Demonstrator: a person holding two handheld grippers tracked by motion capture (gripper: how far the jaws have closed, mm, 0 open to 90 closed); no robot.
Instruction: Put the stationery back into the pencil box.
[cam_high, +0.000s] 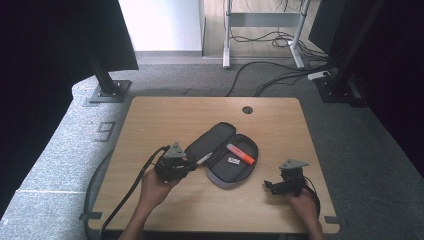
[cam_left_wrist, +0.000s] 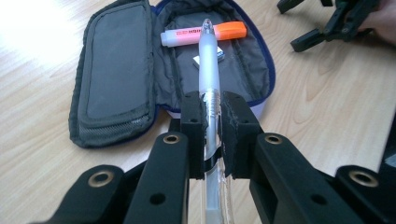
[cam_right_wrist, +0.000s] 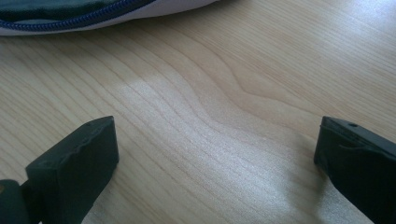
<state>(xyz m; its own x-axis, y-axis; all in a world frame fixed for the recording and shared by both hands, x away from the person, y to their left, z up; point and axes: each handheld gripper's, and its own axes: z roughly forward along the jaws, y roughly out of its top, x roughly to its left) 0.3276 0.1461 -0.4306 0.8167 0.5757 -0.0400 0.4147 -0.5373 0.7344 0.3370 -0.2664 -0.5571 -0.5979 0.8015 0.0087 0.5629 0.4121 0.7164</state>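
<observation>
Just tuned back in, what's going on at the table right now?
The left gripper is shut on a frosted pen, holding it over the open pencil case with its tip toward the inside. An orange highlighter and a small white eraser already lie in the case. The right gripper rests open over bare wooden table to the case's right, holding nothing.

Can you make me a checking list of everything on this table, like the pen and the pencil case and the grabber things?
Surface: wooden table, round hole near the far edge.
Job's things: clear pen clamped in the left gripper, pointing over the open pencil case.
In the case: orange highlighter, small white item, too small to tell.
Clutter: nothing seen.
Grippers: left shut on the pen; right gripper open over bare wood.
Cables: one trails from each gripper; more on the floor.
Surroundings: grey carpet, black stands, desk legs.
</observation>
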